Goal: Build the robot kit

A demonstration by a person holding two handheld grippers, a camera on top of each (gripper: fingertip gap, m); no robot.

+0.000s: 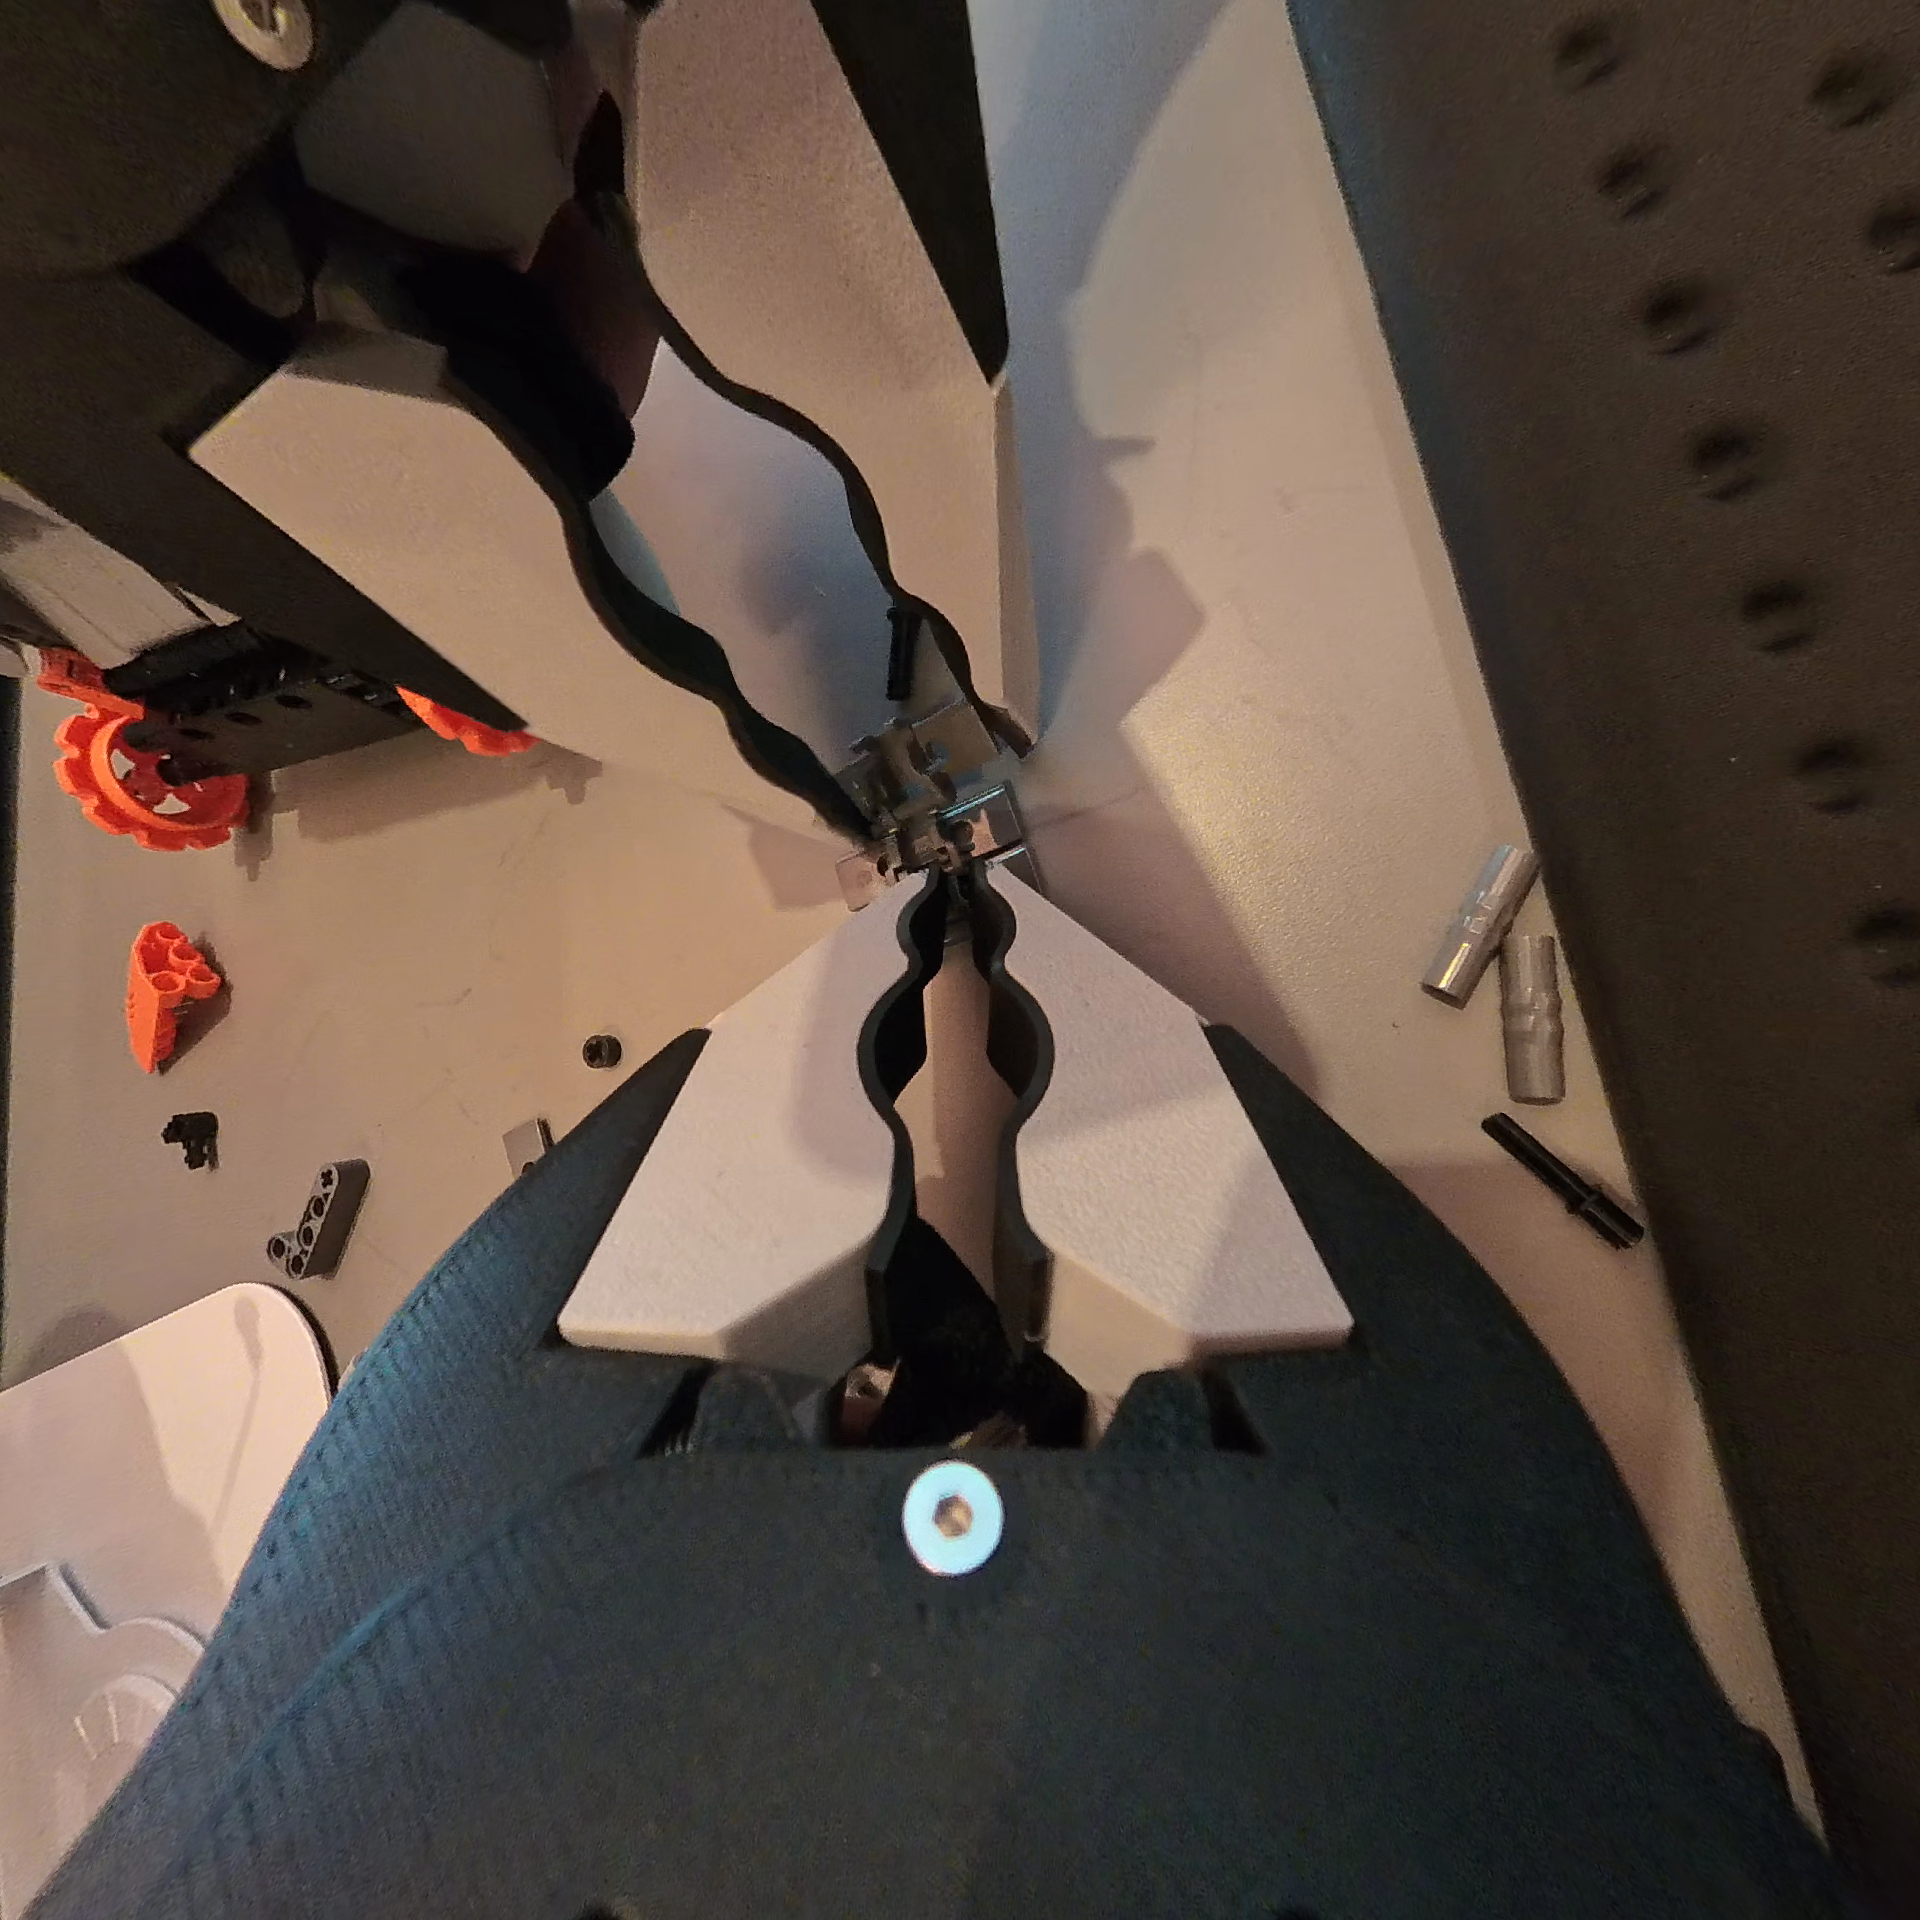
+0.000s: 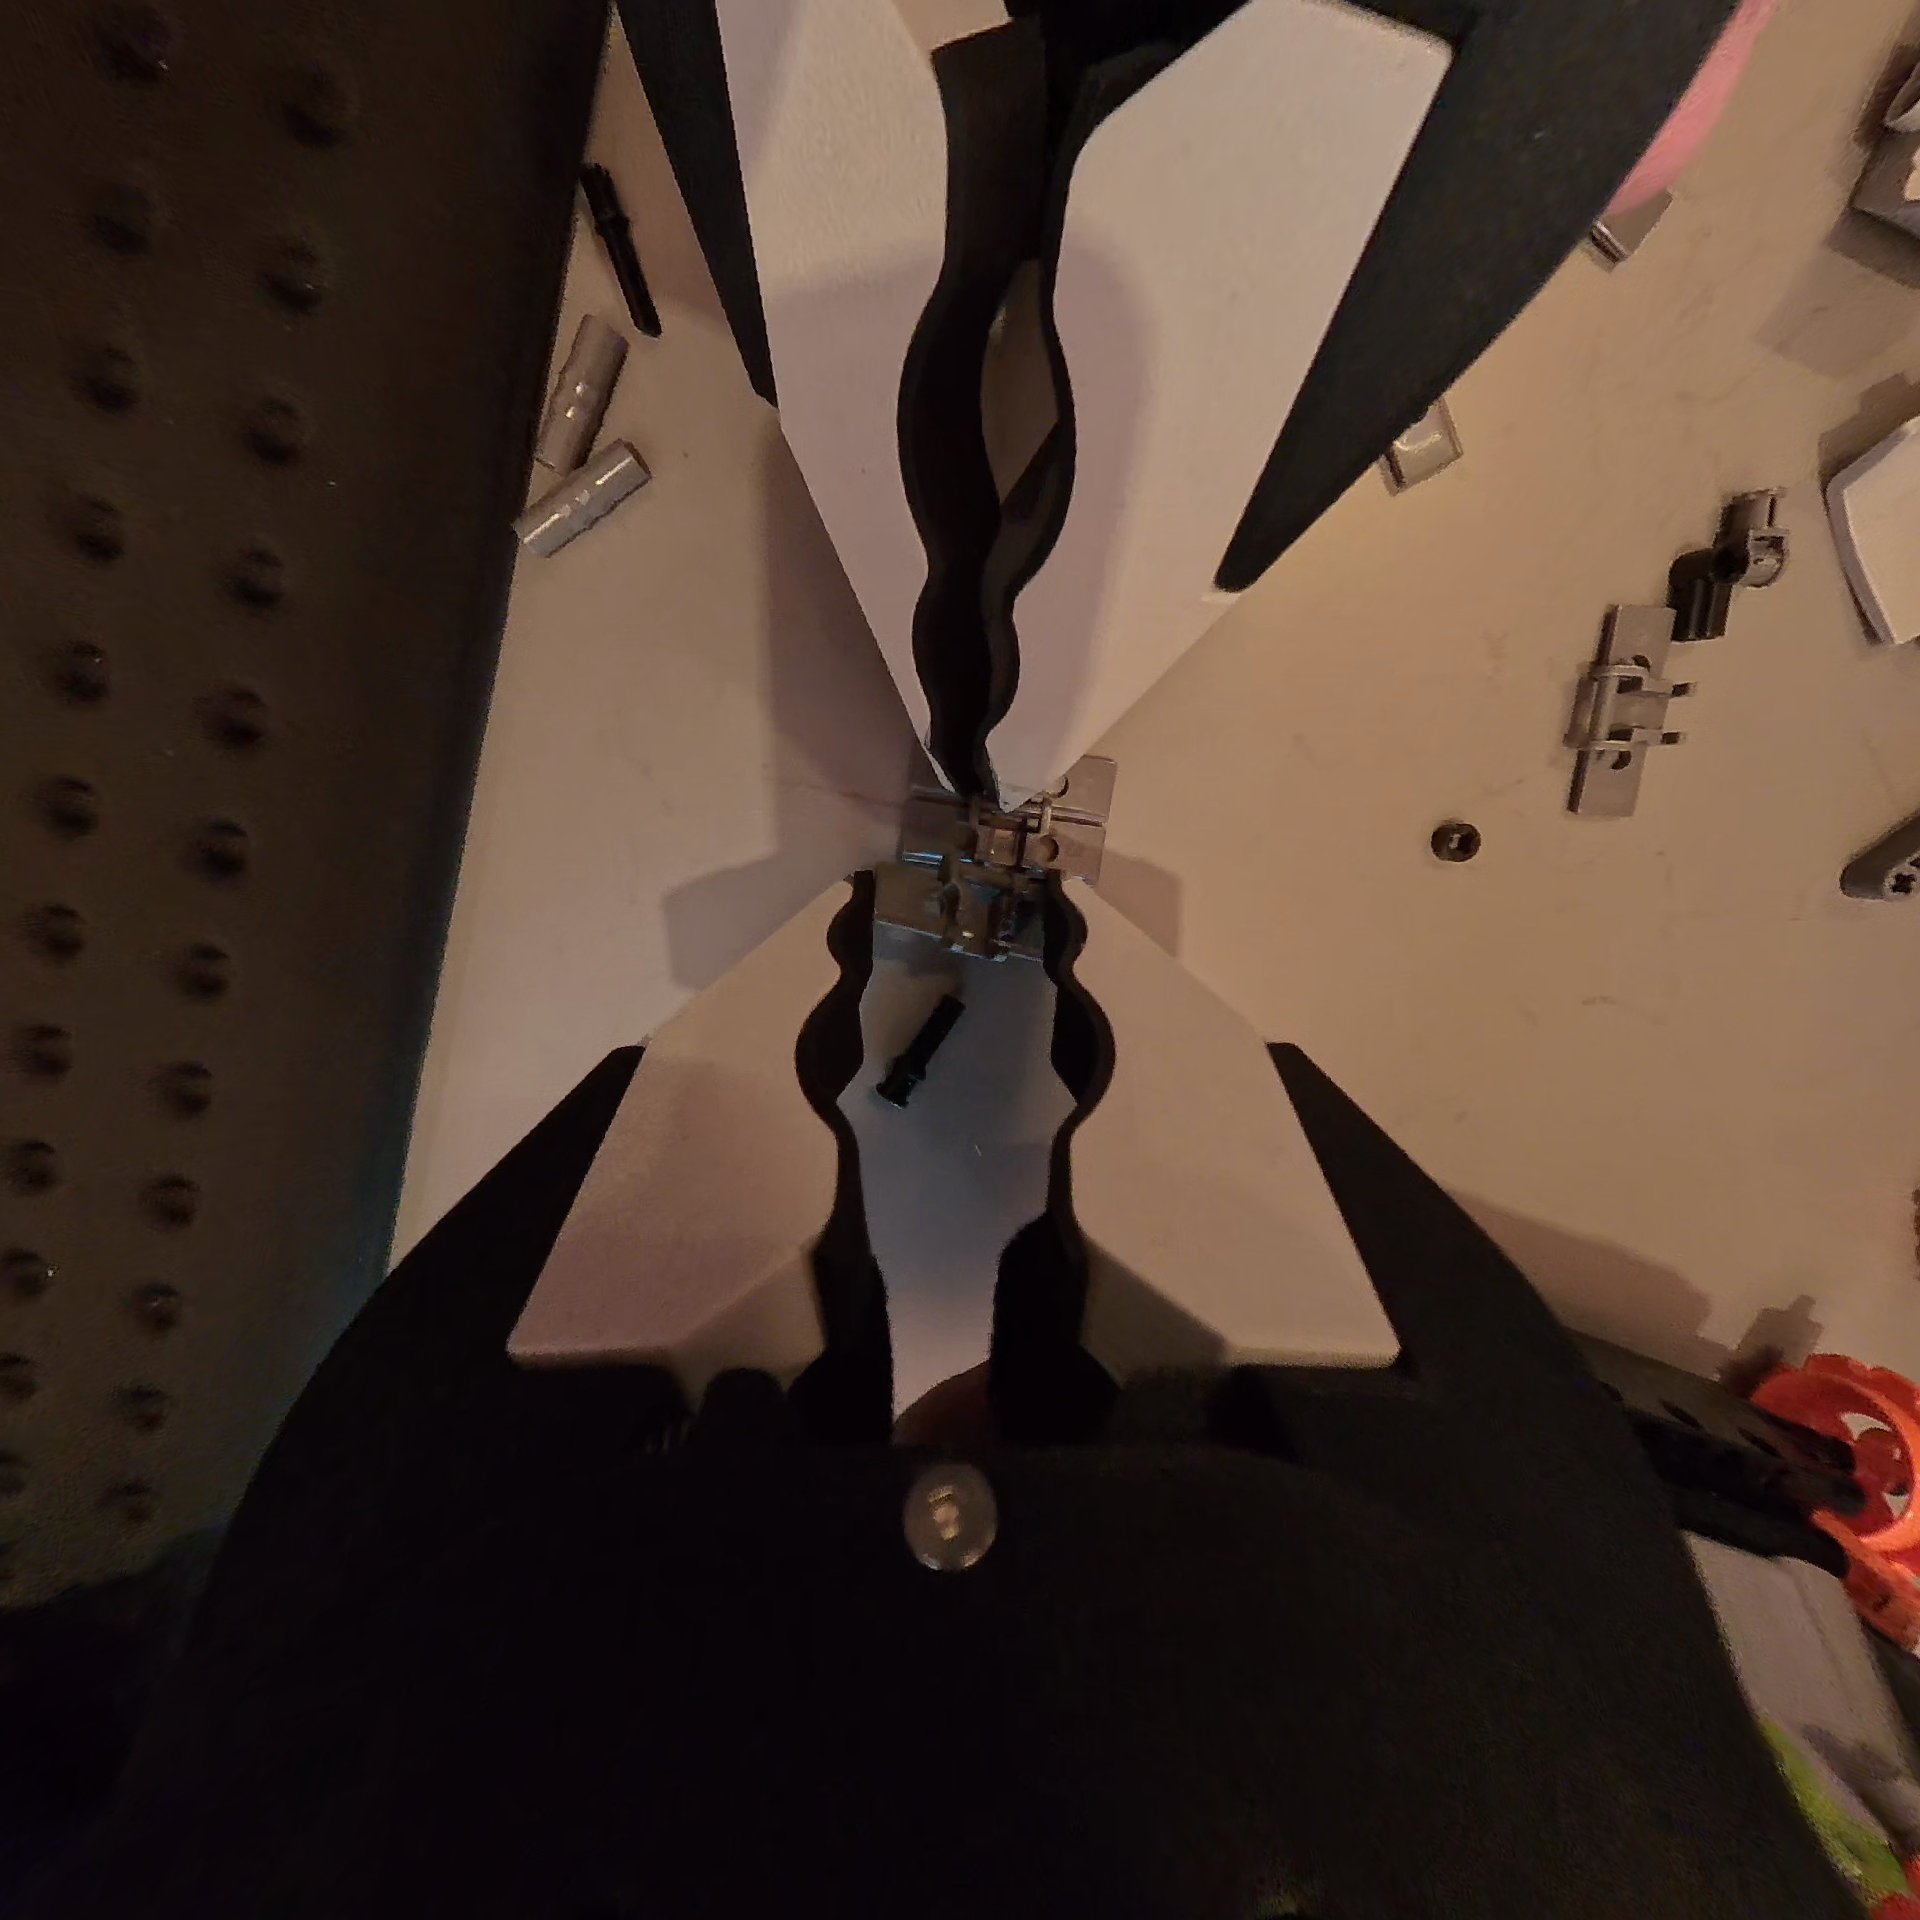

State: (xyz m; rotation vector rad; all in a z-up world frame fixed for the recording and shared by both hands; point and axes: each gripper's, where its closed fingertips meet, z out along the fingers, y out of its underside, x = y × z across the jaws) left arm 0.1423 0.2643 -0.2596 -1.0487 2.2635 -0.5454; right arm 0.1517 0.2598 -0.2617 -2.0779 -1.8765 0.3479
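Both tongs (image 1: 951, 883) (image 2: 961, 899) gripping small grey ridged plastic assembly (image 2: 1003, 842)

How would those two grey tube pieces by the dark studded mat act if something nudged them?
The two grey tube pieces look round and smooth, lying on their sides on the white table, so they would probably roll or skid. They touch at one end, so pushing one would likely shift the other. Being small, hollow-looking plastic, they are probably light.
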